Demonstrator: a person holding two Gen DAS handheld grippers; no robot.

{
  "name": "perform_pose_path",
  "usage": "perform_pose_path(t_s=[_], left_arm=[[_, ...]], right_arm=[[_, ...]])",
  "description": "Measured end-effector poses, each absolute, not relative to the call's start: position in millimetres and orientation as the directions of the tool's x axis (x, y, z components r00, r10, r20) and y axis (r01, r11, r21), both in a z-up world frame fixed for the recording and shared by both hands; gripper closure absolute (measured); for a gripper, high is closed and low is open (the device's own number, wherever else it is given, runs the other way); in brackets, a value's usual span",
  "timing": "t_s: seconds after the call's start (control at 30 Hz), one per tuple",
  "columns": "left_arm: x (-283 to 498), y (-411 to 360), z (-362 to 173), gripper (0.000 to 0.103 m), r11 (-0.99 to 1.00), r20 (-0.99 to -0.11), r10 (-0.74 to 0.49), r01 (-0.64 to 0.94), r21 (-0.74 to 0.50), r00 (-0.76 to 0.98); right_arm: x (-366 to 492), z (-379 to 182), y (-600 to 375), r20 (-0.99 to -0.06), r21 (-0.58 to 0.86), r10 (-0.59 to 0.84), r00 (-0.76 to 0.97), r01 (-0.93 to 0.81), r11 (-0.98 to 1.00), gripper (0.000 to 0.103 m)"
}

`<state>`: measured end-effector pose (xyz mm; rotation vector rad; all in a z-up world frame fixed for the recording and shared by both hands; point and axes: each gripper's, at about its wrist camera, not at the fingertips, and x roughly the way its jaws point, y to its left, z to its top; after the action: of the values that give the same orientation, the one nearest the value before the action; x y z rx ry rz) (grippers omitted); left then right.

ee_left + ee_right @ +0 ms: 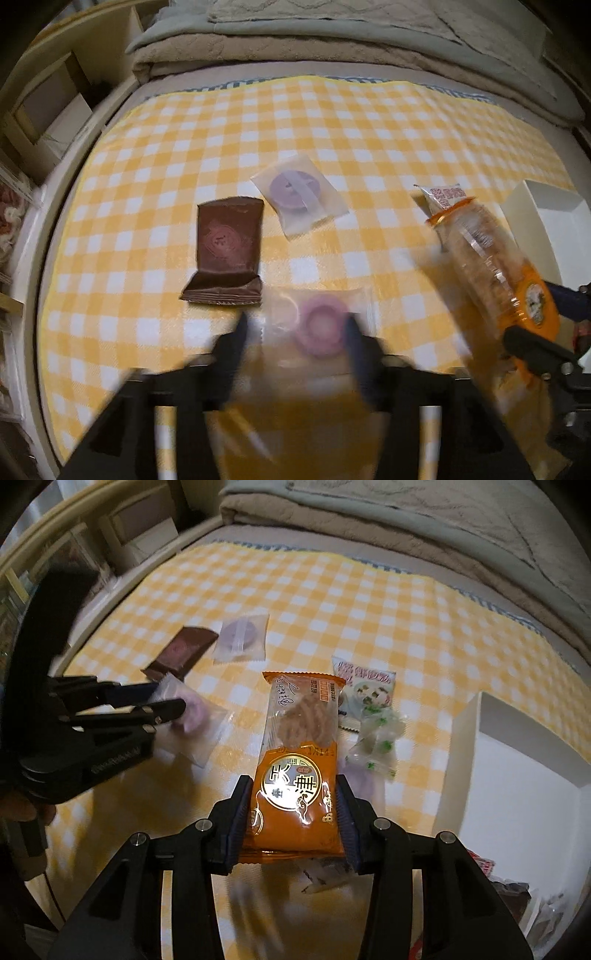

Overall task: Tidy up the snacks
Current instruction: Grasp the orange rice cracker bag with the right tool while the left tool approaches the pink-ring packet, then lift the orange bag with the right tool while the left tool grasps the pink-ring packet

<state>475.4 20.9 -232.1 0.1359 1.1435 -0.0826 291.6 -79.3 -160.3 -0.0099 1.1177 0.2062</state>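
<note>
My right gripper [293,805] is shut on the lower end of an orange packet of biscuits [295,738], held above the yellow checked cloth [369,602]. In the left wrist view that orange packet [491,251] slants at the right, with the right gripper [546,321] at its lower end. My left gripper [297,332] is blurred and its fingers stand on either side of a clear packet with a pink pastry [321,328]. From the right wrist view, the left gripper [162,699] pinches that pink packet [199,723] low over the cloth.
A brown packet [229,247] and a clear packet with a purple pastry [299,192] lie mid-cloth. A white open box [517,775] stands at the right, green-and-white packets [369,690] beside it. Folded blankets [295,48] lie beyond the cloth; wooden shelves [55,92] stand left.
</note>
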Motion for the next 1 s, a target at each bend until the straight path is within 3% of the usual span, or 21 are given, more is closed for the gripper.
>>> perform_pose_path(t_s=[0.03,0.27,0.5,0.6,0.73,0.87,1.0], left_arm=[[469,28,-230,0.024,0.990,-0.906,0.000,0.130,0.061,0.424],[468,42,-243,0.024,0.986,-0.933,-0.164,0.087,-0.144,0.320],[449,26,-232,0.024,0.936,-0.914,-0.329,0.206,-0.284,0.237],[442,13,-223,0.024,0.916,-0.908,-0.350,0.288,-0.281,0.230],[438,1,-208,0.023,0.912,-0.912,-0.300,0.364,-0.188,0.280],[445,2,-198,0.006,0.925,-0.888,-0.245,0.368,-0.093,0.390],[462,13,-213,0.004,0.941,-0.897,-0.242,0.315,-0.123,0.371]], right_arm=[[290,-157,-82,-0.889,0.094,0.159,0.430,-0.168,0.981,0.059],[287,-138,-99,-0.864,0.134,0.181,0.470,-0.131,0.982,0.059],[286,-120,-116,-0.838,0.175,0.194,0.510,-0.085,0.981,0.059],[284,-114,-120,-0.830,0.185,0.195,0.523,-0.073,0.980,0.059],[280,-109,-126,-0.824,0.191,0.196,0.531,-0.066,0.979,0.059],[276,-104,-129,-0.817,0.183,0.192,0.544,-0.071,0.981,0.059],[271,-100,-135,-0.811,0.193,0.199,0.550,-0.071,0.979,0.059]])
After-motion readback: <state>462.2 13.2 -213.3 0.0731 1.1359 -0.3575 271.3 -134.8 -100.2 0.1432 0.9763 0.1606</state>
